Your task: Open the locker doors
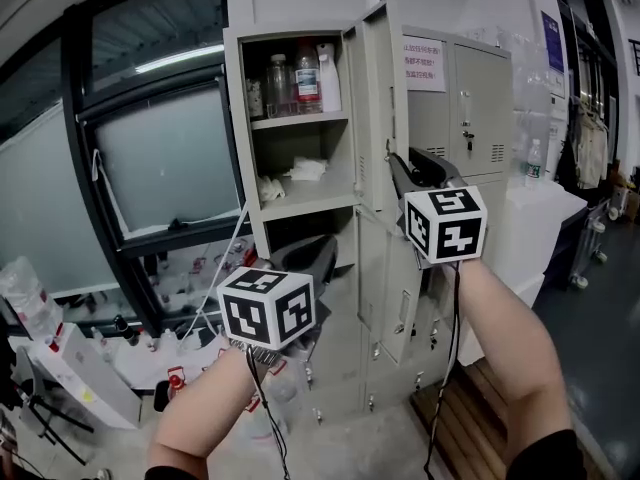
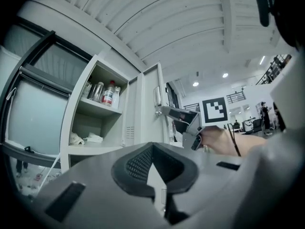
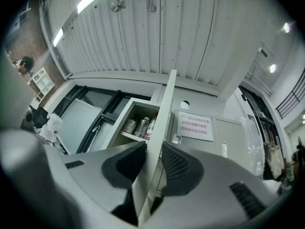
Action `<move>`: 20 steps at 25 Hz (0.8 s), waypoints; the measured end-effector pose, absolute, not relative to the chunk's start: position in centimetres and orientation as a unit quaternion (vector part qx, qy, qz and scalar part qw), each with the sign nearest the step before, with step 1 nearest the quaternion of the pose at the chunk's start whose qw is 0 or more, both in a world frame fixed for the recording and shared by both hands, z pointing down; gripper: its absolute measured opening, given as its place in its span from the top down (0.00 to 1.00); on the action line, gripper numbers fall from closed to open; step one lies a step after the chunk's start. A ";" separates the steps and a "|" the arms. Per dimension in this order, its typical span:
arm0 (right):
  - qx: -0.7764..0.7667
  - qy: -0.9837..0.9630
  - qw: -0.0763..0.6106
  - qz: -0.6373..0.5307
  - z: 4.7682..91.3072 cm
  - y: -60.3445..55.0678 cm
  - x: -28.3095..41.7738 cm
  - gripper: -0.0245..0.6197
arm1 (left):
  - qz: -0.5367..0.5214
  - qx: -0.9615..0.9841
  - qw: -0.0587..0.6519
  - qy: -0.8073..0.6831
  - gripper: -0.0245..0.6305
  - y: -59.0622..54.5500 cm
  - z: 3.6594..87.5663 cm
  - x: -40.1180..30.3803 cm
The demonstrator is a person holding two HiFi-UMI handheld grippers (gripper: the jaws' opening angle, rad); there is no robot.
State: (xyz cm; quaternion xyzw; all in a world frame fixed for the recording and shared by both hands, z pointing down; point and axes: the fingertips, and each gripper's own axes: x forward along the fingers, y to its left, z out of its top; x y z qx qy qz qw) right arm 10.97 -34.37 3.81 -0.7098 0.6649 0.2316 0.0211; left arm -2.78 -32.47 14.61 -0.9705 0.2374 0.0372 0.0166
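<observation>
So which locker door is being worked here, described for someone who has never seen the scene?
Find the beige locker bank beside the dark-framed window. Its top-left door stands swung out, showing shelves with bottles. Unlike the closed door on its right, its edge is clamped between the right gripper's jaws.

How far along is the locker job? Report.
Done: the upper door stands open, bottles showing inside. In hand: the right gripper clamps that door's edge; the left gripper is shut, empty. Left: the neighbouring door is closed.
</observation>
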 end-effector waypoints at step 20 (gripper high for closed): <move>-0.623 0.748 0.010 0.229 6.9 -26.8 18.7 0.94 | 0.074 -0.919 0.036 0.386 0.96 -24.0 14.5 3.7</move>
